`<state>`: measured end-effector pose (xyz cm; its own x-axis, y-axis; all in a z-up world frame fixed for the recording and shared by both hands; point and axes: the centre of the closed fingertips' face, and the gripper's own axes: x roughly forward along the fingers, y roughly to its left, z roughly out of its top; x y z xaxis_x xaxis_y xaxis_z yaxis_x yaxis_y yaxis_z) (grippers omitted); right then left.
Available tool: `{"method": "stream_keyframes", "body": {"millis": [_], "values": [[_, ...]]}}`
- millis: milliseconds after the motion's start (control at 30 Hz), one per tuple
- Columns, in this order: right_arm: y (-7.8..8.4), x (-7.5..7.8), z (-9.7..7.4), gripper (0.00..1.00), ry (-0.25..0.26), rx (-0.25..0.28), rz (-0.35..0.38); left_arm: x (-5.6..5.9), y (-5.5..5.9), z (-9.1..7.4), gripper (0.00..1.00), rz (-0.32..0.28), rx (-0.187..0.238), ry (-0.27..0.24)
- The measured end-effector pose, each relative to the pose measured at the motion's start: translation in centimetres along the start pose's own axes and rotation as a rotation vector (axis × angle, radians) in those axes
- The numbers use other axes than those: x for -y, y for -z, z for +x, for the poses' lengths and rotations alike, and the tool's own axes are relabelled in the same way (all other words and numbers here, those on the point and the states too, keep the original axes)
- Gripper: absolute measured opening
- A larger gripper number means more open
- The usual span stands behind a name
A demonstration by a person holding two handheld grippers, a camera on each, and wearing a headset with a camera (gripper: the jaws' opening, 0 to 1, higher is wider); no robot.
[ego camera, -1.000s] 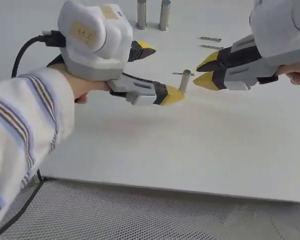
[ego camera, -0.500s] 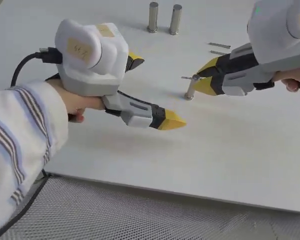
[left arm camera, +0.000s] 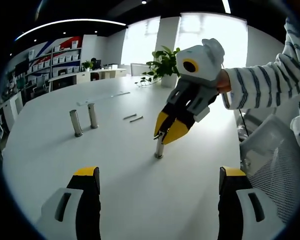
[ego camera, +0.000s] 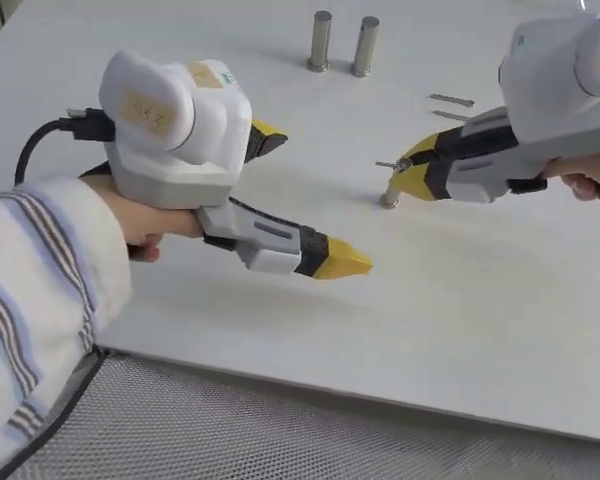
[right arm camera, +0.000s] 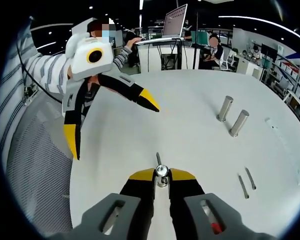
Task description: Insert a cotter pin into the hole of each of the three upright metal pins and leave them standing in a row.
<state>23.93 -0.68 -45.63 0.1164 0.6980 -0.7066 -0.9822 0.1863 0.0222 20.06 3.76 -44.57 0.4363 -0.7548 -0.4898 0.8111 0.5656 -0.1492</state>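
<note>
left gripper [ego camera: 308,198] hovers, jaws wide | right gripper [ego camera: 408,176] clamps metal pin [ego camera: 391,197]

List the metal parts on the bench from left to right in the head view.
bare upright pin → second bare upright pin → third upright pin, cotter pin through it, gripped by the right gripper → loose cotter pins

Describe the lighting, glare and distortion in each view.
Head view: soft even light, faint shadow on the table beneath the left gripper. Left gripper view: fisheye bending, windows blown out behind the right gripper. Right gripper view: curved table edge, the gripped metal pin sharp.
</note>
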Motion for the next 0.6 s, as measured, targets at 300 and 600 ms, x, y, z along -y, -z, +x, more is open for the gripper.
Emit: {"method": "stream_keyframes", "body": {"millis": [300,600], "values": [[-1.0,-0.6,-0.1,0.04,-0.019,0.012,0.008,-1.7,-0.1,-1.7,0.99,0.017,-0.001,-0.071],[-4.1,-0.4,1.7,0.04,-0.026,0.01,-0.06,-3.1,-0.7,-3.1,0.99,-0.011,0.03,-0.117]]}}
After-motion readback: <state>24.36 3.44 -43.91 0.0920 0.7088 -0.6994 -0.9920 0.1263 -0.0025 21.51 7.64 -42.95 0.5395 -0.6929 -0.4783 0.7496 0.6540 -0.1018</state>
